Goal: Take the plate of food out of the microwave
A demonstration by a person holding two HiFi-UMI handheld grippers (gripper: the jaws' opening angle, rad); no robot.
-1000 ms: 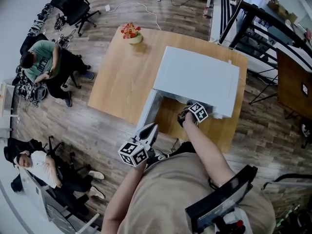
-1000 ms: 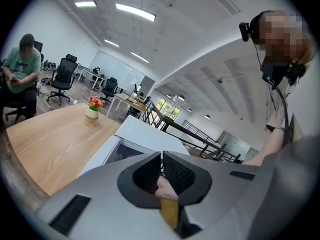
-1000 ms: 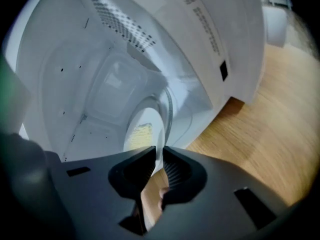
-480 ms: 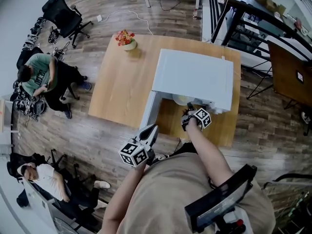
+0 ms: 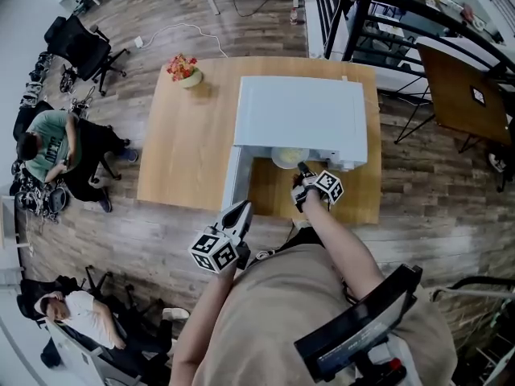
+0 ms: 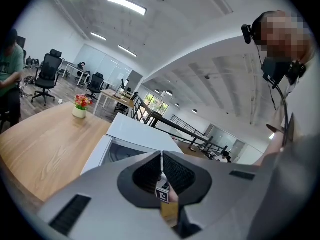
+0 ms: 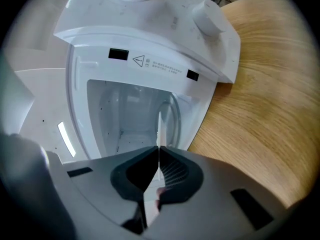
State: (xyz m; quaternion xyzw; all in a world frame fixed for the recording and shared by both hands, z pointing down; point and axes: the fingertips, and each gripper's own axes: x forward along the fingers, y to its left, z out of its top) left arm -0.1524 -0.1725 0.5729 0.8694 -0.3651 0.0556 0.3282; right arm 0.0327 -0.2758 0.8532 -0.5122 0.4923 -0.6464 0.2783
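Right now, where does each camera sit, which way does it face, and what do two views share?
Head view: on the head, facing steeply down at the microwave; shows arms, left tool, right tool.
Left tool view: on that tool, facing across the table; shows its shut jaws.
Right tool view: facing into the microwave; jaws shut on the plate.
Shared: head and left views show the flowers.

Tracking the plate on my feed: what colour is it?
Pale cream, nearly white. The plate shows best in the head view, at the microwave opening.
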